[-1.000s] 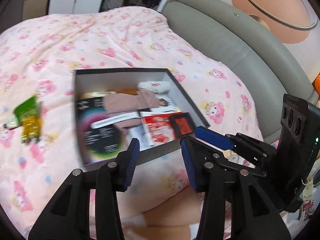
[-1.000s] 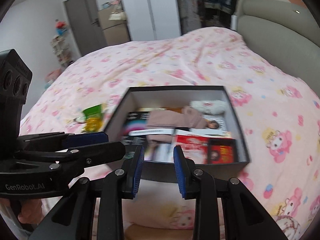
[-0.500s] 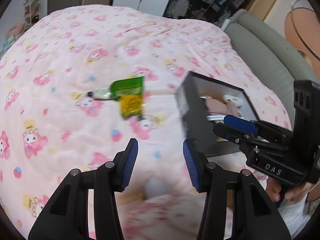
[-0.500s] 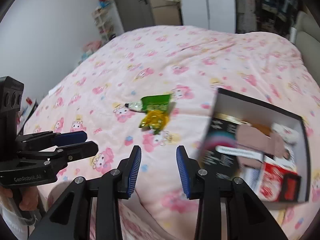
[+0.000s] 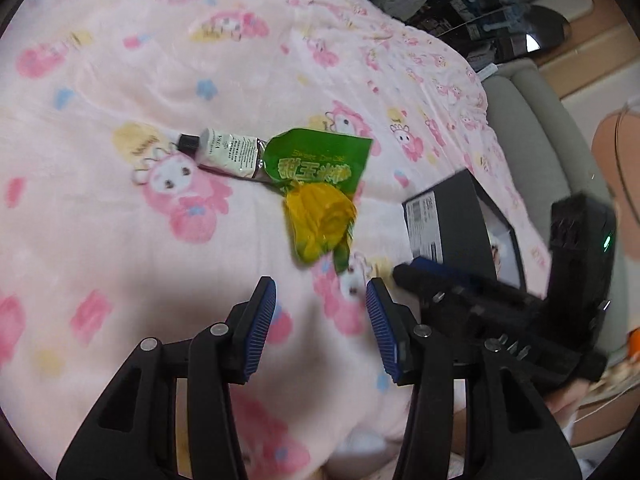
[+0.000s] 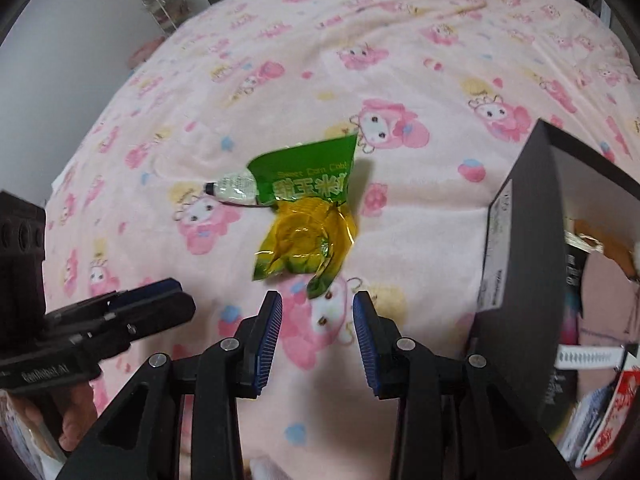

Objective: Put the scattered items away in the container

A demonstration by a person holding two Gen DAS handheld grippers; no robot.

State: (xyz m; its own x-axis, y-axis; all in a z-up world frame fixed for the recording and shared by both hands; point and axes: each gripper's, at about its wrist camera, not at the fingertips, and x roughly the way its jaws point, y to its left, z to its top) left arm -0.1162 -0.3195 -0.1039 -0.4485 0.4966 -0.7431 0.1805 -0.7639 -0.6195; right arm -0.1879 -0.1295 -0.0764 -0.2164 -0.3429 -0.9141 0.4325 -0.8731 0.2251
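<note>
Both my grippers are spread wide and holding nothing: left gripper point(image 5: 321, 304), right gripper point(image 6: 317, 320). The snack bag point(image 6: 306, 216) lies on the bed point(image 6: 400, 60) just ahead of them, overlapping a small tube point(image 5: 230, 151). The box point(image 6: 516, 264) sits off to the right, already holding stuff.

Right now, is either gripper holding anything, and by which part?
Nothing is held: the left gripper and right gripper are both open and empty, short of the snack packet.
</note>
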